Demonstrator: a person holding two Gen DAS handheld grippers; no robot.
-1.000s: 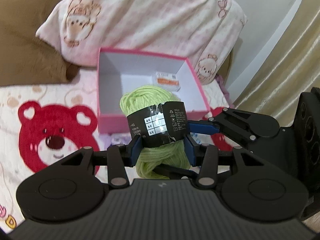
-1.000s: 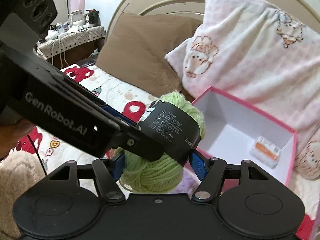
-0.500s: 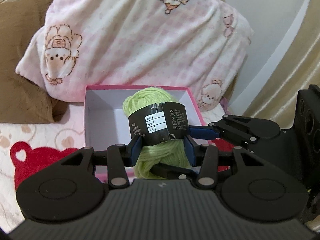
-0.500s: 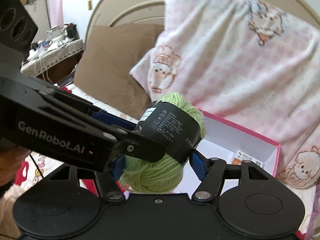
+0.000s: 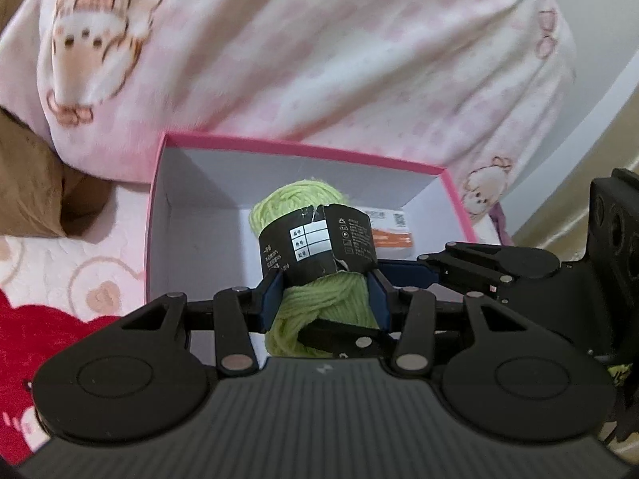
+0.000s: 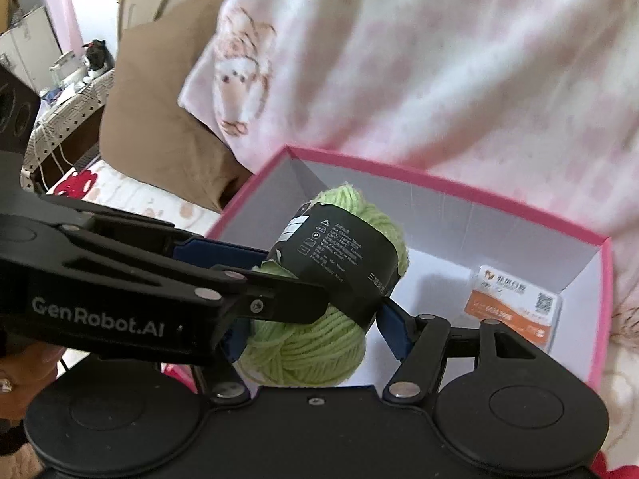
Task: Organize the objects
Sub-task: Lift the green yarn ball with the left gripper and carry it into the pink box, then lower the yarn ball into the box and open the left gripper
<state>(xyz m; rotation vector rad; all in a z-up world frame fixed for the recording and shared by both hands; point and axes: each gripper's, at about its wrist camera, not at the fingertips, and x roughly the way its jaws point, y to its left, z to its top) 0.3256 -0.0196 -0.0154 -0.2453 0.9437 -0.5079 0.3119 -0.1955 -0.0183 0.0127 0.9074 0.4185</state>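
Observation:
A light green yarn ball [image 5: 307, 215] with a black paper band is held by both grippers at once. My left gripper [image 5: 325, 299] is shut on its lower half, and my right gripper [image 6: 315, 327] is shut on it from the other side. The yarn ball [image 6: 319, 343] hangs over the open pink box [image 5: 157, 199], whose inside is white. A small white and orange packet [image 6: 515, 307] lies in the box's far right corner; it also shows in the left wrist view [image 5: 393, 235].
A pink blanket with bear prints [image 5: 319, 48] is piled behind the box. A brown pillow [image 6: 159, 119] lies to the left. The box [image 6: 599, 319] sits on a bedspread with red bears [image 5: 48, 339]. A cluttered side table [image 6: 68, 84] stands far left.
Both grippers have carried the yarn ball forward, from in front of the box to over its inside. The box now fills more of both views.

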